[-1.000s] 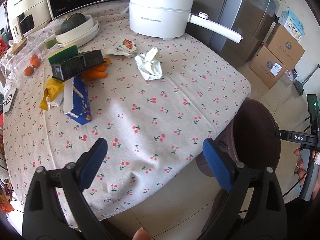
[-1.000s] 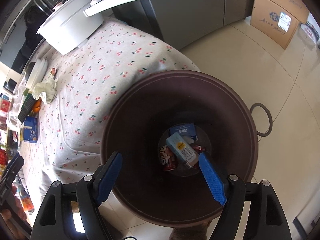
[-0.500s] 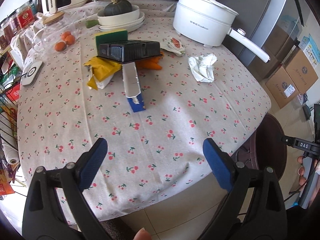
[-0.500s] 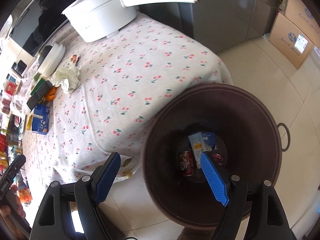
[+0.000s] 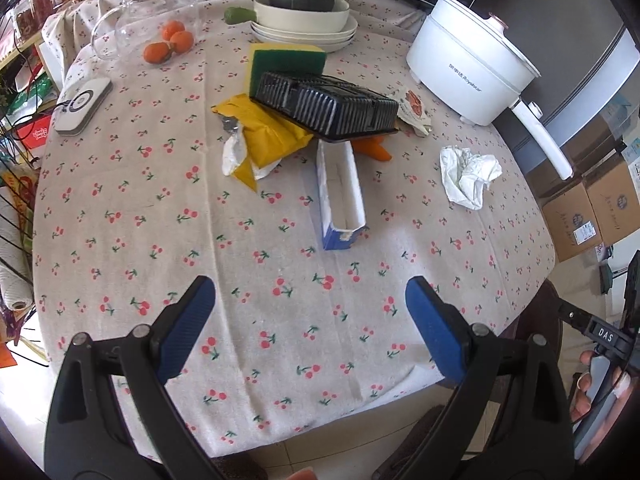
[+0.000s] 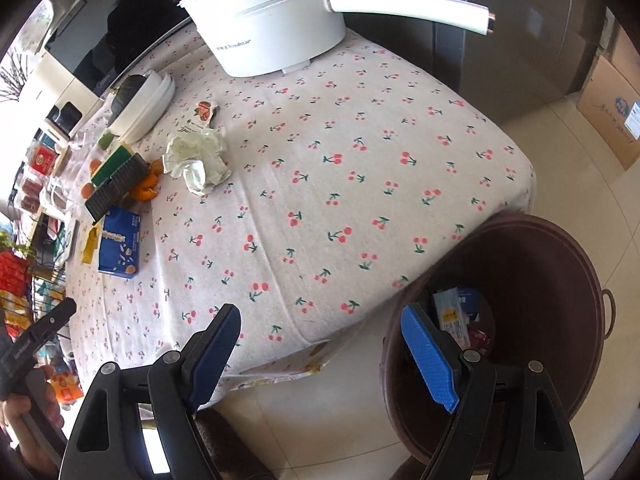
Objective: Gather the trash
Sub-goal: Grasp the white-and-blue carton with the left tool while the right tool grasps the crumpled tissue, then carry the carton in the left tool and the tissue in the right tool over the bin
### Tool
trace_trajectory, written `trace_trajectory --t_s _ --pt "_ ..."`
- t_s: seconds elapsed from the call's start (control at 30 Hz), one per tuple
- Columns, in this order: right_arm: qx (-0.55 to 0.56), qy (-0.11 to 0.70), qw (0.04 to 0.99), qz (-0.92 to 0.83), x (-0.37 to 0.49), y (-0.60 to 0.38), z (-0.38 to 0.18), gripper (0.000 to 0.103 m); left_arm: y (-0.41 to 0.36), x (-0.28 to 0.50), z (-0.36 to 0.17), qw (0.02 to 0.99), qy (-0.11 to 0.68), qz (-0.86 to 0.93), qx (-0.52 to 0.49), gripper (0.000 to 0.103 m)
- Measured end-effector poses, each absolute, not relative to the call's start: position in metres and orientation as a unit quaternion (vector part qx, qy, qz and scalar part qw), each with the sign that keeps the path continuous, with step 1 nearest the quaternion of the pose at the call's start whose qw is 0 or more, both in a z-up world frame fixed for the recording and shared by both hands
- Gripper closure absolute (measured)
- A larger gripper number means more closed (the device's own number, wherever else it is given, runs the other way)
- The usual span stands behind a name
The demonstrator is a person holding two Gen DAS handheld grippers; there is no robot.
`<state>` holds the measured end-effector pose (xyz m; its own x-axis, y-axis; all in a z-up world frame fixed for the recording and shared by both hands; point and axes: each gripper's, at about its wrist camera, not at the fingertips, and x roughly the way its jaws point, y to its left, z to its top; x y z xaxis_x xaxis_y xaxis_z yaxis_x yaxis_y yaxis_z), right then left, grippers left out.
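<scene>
Cherry-print tablecloth (image 5: 120,240), blue carton (image 5: 340,192) ahead of gaping left claw (image 5: 306,312), right claw (image 6: 320,336) gaping too

The right tongs (image 6: 318,340) hang with jaws wide apart and empty, above the worktop (image 6: 360,184) edge and the brown bin (image 6: 560,280) beside it. Cartons and wrappers lie in the bin's bottom. On the cherry-print cloth sit a crumpled tissue (image 6: 198,160), a blue box (image 6: 120,242) and a white pot (image 6: 272,28).
</scene>
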<state>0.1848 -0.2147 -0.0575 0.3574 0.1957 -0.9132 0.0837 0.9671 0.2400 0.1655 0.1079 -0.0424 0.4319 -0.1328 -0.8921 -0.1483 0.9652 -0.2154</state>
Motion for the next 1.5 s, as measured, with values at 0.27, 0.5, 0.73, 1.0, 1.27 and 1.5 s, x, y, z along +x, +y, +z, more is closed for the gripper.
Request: trace_trajectory --t_s 0.27,0.5,0.73,1.0,1.27,1.5 --pt "0.107 0.565 0.817 0.037 0.201 -0.203 -0.058 0.019 0.079 0.213 -0.070 0.840 0.527 0.015 -0.123 0.026" --pt "0.089 0.570 0.817 0.025 0.206 -0.209 -0.064 0.019 0.076 0.219 -0.087 0.828 0.548 0.020 -0.116 0.075" --pt "0.091 0.567 0.818 0.021 0.218 -0.204 -0.066 0.019 0.086 0.190 -0.064 0.836 0.538 0.000 -0.109 0.078" --pt "0.087 0.541 0.833 0.074 0.239 -0.146 -0.061 0.019 0.106 0.155 -0.042 0.857 0.502 -0.007 -0.111 0.078" --pt "0.057 0.522 0.846 0.087 0.282 -0.095 -0.084 0.026 0.126 0.151 -0.043 0.859 0.500 -0.002 -0.109 0.078" --pt "0.042 0.520 0.851 0.061 0.318 -0.079 -0.101 0.046 0.134 0.152 -0.038 0.861 0.494 -0.007 -0.117 0.078"
